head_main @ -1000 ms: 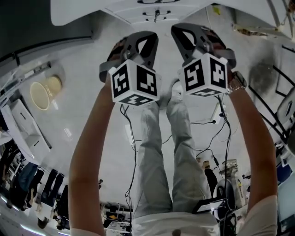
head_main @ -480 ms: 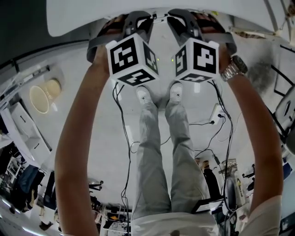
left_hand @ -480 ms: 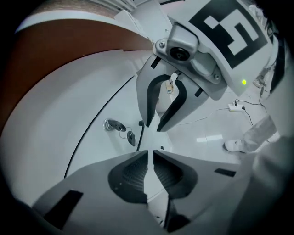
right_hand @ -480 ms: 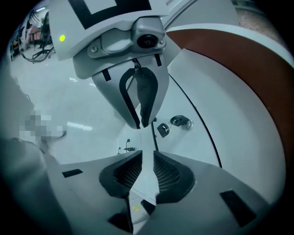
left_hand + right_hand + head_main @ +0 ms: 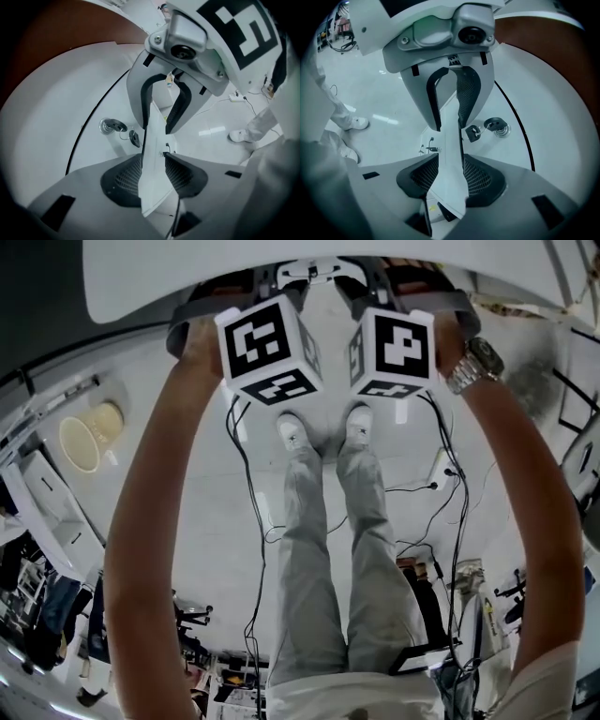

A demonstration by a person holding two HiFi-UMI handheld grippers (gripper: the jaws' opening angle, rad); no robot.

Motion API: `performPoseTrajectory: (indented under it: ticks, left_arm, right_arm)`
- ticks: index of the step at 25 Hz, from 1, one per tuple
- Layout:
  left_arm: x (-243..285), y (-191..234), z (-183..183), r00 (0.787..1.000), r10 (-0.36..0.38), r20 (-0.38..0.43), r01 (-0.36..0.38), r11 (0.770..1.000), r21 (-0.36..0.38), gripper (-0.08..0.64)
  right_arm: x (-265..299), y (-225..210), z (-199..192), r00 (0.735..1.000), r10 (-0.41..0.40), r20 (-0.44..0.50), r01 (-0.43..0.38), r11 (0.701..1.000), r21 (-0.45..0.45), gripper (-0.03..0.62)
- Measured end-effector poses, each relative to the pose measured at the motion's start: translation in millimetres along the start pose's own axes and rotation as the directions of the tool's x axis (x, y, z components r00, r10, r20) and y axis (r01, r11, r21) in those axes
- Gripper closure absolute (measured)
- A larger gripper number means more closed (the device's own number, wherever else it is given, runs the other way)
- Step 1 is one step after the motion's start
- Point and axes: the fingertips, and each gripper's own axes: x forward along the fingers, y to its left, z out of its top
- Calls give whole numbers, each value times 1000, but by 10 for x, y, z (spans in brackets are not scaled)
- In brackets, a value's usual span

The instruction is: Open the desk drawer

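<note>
Deskside, left gripper (image 5: 153, 157), right gripper (image 5: 451, 157) tilt down, jaws just opened astride drawer edge (image 5: 152, 192).

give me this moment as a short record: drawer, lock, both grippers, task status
drawer: white desk drawer front, no open gap visible, only a thin dark seam beside it
lock: silver lock holding a black key, black fob hanging from it
grip point: thin white lip of the drawer
left gripper: jaws just opened, lip between them
right gripper: jaws just opened, same lip between them
task: drawer apparently not yet pulled out
</note>
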Motion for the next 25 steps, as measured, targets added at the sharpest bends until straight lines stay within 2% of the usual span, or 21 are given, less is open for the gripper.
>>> performPoseTrajectory:
  ticks: [2, 6, 12, 17, 21, 23, 25]
  left_arm:
    - [-17, 3, 1, 1000, 13, -1, -13, 1000, 27, 400]
    - [-20, 66, 63, 999, 33, 4, -33, 999, 36, 400]
    - [81, 39, 47, 1000, 4, -13, -3, 998, 59, 402]
    - [101, 65, -17, 999, 21, -24, -19, 997, 81, 414]
    - [101, 134, -18, 998, 62, -33, -59, 994, 92, 484]
    - [112, 167, -7, 995, 94, -31, -90, 990, 104, 527]
    - [121, 179, 1, 994, 100, -33, -96, 991, 95, 534]
  right_arm:
    - [-6, -1, -1, 1000, -3, 1, 3, 1000, -19, 426]
    - [-13, -40, -27, 1000, -18, 9, 18, 1000, -14, 426]
    - [129, -55, -18, 1000, -1, 9, 1, 1000, -17, 426]
    - [147, -84, 33, 1000, -11, 18, 13, 998, -67, 431]
    - [131, -195, 63, 998, -60, 30, 61, 997, -52, 548]
    - [131, -206, 48, 998, -60, 32, 61, 998, -27, 549]
    - [132, -202, 33, 998, -50, 29, 50, 999, -3, 549]
